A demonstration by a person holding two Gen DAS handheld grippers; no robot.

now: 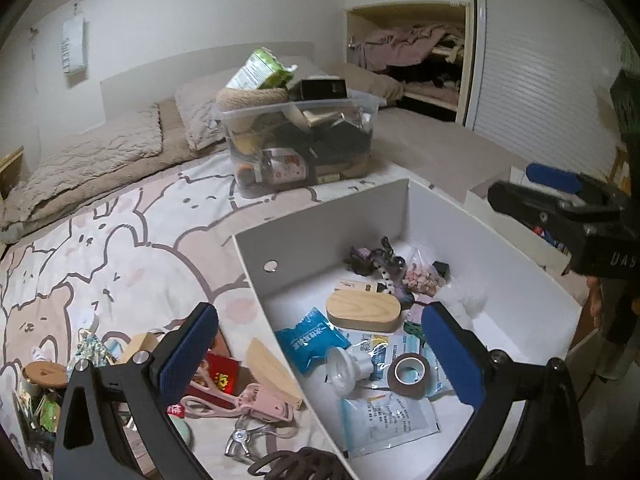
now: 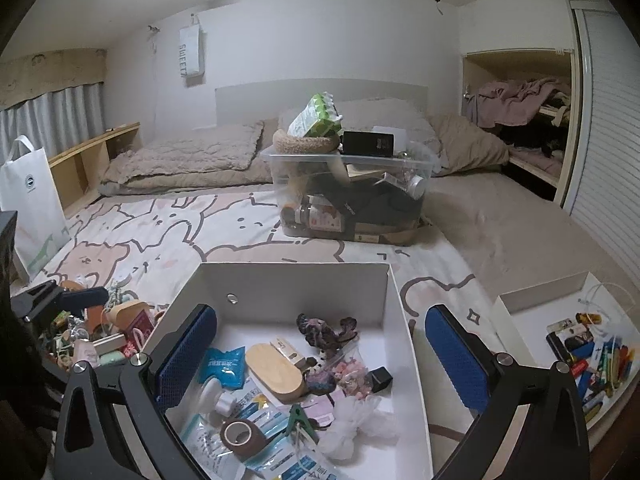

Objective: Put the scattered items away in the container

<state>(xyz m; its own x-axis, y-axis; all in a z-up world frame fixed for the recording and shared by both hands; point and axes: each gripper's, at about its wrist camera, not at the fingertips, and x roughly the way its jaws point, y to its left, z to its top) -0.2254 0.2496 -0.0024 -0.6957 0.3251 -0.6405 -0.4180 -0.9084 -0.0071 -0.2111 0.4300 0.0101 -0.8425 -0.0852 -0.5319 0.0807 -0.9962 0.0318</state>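
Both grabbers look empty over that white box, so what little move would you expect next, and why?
Probably the left gripper swings left and dips toward the pink clip on the bedspread. Its jaws stand open and empty, and a heap of small things lies beside the white box, not in it.

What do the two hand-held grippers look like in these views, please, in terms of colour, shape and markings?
Both match. The left hand-held gripper and the right hand-held gripper have black angular frames with triangular cut-outs and silver bolts. Each finger ends in a blue, finely ribbed rectangular pad. In the left view, the right gripper's black body carries partly visible white lettering. No cables are visible.
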